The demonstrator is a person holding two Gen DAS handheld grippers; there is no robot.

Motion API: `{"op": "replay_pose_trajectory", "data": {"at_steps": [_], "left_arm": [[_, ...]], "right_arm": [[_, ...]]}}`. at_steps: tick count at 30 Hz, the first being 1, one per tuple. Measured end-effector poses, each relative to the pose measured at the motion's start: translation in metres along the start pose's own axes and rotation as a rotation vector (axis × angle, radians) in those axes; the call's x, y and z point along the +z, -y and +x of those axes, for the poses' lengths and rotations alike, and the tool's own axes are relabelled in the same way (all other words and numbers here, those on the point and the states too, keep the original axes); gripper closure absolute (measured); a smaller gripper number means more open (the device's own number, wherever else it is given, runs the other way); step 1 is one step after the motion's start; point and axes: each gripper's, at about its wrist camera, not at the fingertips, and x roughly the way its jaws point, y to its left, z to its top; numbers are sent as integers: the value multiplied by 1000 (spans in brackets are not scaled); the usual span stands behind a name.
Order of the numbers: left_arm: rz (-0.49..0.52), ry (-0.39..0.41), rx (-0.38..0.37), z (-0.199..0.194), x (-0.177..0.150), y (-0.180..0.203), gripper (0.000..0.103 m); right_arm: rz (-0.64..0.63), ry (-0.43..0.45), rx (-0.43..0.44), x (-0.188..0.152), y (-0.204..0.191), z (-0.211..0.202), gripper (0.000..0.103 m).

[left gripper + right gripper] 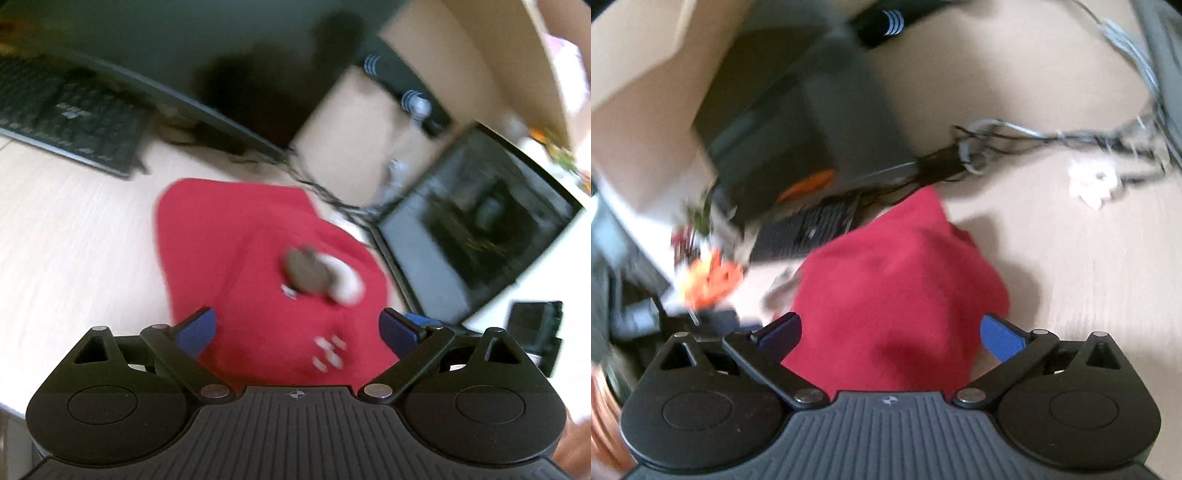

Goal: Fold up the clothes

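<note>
A red garment (pixel 258 258) lies folded on the light wooden table, with a brown and white print (pixel 317 277) facing up. My left gripper (pixel 297 330) is open above its near edge, blue pads wide apart, holding nothing. In the right wrist view the same red garment (pixel 897 288) lies bunched in front of my right gripper (pixel 890 334), which is also open and empty, its jaws spread over the cloth's near part. Both views are motion-blurred.
A black keyboard (pixel 70 114) lies at the far left and an open laptop (pixel 480 229) stands to the right of the garment. A cardboard box (pixel 354 136) and tangled cables (pixel 1034 140) lie behind. Crumpled white paper (pixel 1093 184) is on the table. Orange clutter (pixel 709 280) sits left.
</note>
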Motion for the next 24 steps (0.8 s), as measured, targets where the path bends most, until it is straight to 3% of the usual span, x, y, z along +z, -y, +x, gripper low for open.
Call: {"op": "replay_pose_trajectory", "data": {"at_steps": [5,8,13,19,24], "left_arm": [[-107,-71,90,25,-4,-21,5],[-117,-96,77,27,-6,-22,5],[-114,-127,82,37,0,-25,5],[-95,-151,84,46,4,-29,3],[-97,-165,62,52,4,-34,3]], "right_arm": [[167,-119,66,7,33,36,0],[173,-196,73,11,41,57,0],[258,-286,157,17,55,83,0],[256,-345,188,23,55,97,0],[212,-339,212,30,47,91,0]]}}
